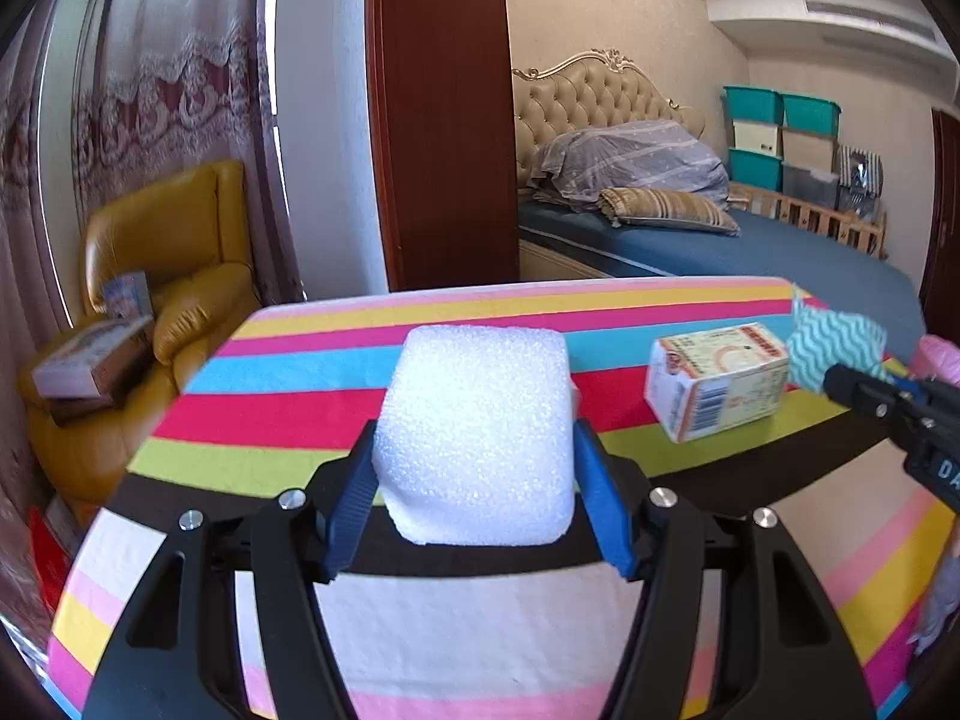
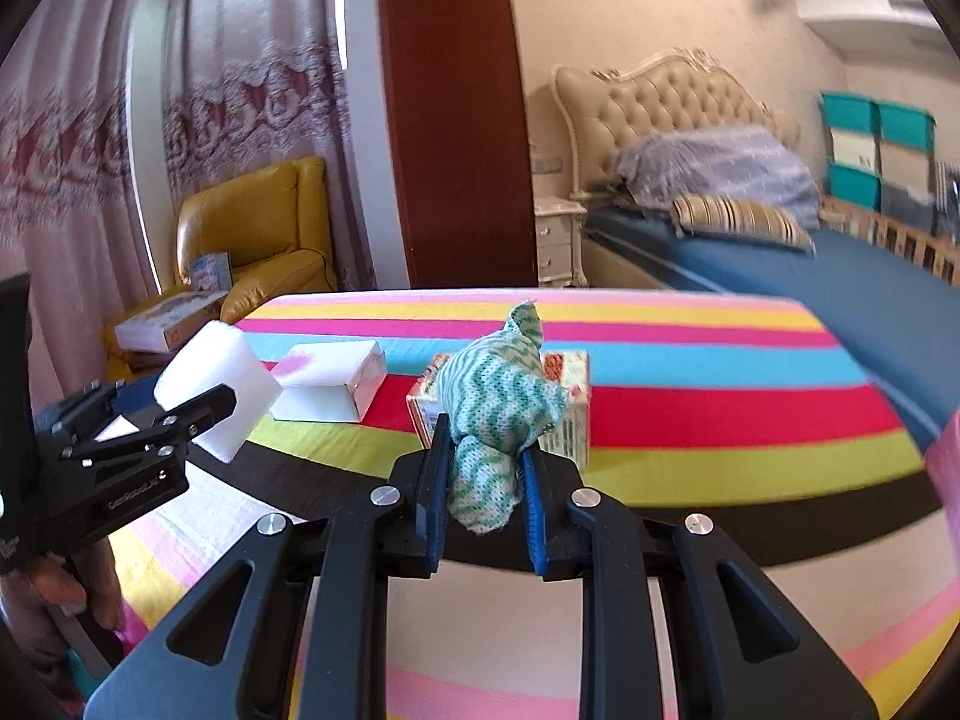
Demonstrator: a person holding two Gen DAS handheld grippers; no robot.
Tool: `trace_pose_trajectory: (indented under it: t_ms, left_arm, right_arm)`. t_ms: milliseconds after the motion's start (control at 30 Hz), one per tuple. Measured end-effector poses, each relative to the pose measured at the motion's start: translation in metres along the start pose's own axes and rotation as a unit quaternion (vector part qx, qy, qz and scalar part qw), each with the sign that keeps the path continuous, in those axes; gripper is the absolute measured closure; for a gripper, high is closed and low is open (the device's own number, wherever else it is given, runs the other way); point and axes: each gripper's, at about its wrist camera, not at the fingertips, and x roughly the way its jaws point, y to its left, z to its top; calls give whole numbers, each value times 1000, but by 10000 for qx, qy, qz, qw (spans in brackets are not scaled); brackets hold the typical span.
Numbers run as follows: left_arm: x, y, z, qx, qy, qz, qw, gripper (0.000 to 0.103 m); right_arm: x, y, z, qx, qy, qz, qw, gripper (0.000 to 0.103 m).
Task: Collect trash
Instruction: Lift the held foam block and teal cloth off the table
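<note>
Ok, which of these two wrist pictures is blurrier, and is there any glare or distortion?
Right wrist view: the bed and teal bins are smeared. Left wrist view: sharper, though the foam block is nearly washed out white. Both: fisheye bending of the striped table's edges, dark corners.

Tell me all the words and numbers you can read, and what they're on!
"DA", cut off at the picture's edge: on the right gripper.
"GenRobot.AI", small and only roughly legible: on the left gripper.
Small carton on the striped table: red print and a barcode, too blurred to read.
Boxes on the yellow armchair: print too blurred to read.
</note>
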Motion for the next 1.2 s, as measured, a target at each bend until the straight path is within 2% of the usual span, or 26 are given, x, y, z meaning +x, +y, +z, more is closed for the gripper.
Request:
trace_pose_trajectory:
  t_ms: [333, 633, 1200]
  left_arm:
    - [-26, -37, -6, 273, -80, -483, 9984, 42]
    - [-37, -71, -14, 563, -57, -791, 9953, 42]
    - [-44, -129, -14, 1058, -25, -1282, 9861, 42]
  right_arm:
    - [-34, -13, -3, 92, -61, -85, 9999, 81]
    - [-64, -27, -14, -47, -104, -388, 9992, 81]
    - [-112, -84, -30, 141, -219, -895, 9956, 81]
